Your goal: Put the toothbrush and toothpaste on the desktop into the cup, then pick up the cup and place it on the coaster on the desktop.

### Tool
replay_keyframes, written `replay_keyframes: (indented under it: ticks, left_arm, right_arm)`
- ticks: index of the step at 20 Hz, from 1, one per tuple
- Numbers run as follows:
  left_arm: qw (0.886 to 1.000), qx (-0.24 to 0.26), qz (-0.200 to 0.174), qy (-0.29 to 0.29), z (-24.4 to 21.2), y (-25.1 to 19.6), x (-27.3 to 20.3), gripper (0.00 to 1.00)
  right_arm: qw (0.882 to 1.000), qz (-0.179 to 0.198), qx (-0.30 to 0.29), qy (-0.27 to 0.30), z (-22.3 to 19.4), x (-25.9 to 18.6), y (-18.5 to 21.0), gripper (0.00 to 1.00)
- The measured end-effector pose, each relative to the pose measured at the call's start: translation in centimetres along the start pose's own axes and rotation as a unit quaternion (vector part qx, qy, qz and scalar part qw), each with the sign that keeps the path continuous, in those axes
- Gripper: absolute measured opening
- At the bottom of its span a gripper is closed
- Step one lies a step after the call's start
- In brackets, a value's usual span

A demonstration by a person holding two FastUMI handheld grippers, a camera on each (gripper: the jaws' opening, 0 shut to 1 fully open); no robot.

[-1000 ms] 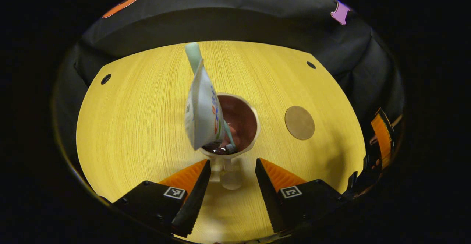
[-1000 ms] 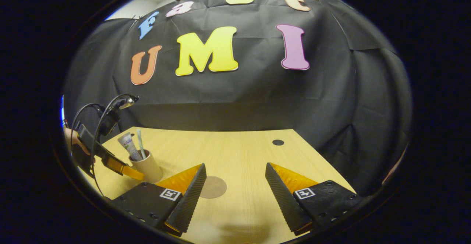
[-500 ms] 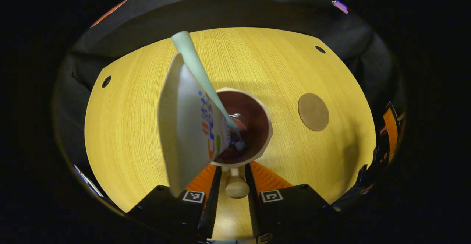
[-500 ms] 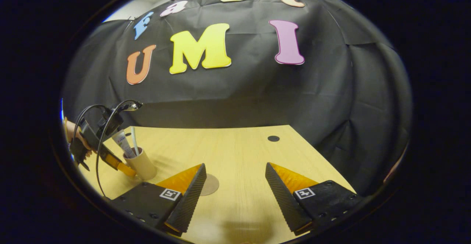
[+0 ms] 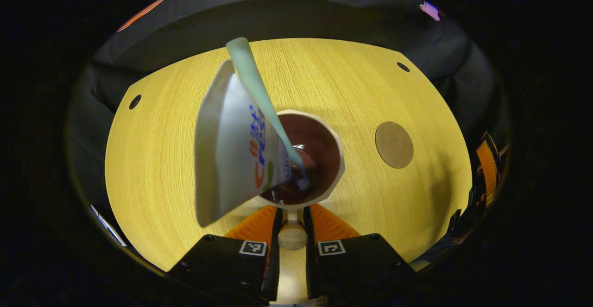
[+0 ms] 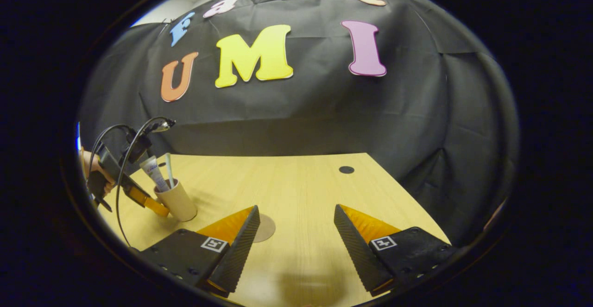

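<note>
Wooden surface [image 5: 185, 126] carries the cup [image 5: 319, 159] with toothbrush [image 5: 259, 89] and toothpaste [image 5: 231, 145] inside, its handle [image 5: 292, 233] pinched by the left hand-held gripper [image 5: 292, 247] for lifting toward the coaster [image 5: 394, 144], while the right hand-held gripper [image 6: 296, 237] waits spread.

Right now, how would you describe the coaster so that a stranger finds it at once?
Start from the yellow wooden desktop. A pale cup stands on it with the toothpaste and toothbrush inside. The coaster lies apart from the cup, nearer the right tool: a flat brown disc, far larger than the small dark holes in the wood.
</note>
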State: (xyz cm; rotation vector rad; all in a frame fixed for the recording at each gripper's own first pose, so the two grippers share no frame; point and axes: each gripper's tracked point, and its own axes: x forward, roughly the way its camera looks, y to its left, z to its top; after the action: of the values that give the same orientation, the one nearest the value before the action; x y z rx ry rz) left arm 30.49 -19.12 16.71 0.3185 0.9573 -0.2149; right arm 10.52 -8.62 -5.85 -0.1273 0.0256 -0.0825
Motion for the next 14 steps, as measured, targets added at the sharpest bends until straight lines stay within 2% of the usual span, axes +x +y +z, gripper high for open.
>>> replay_keyframes:
  ticks: [5,14]
  left_arm:
    - [0.999,0.036,0.005,-0.017,7.7,-1.4,-2.1,0.25]
    - [0.991,0.117,-0.051,-0.028,25.1,-10.4,-3.6,0.25]
  right_arm:
    - [1.000,0.005,0.000,0.004,-0.3,-0.1,-0.3,0.96]
    - [1.000,-0.001,0.003,0.006,-0.8,-2.0,-2.9,0.96]
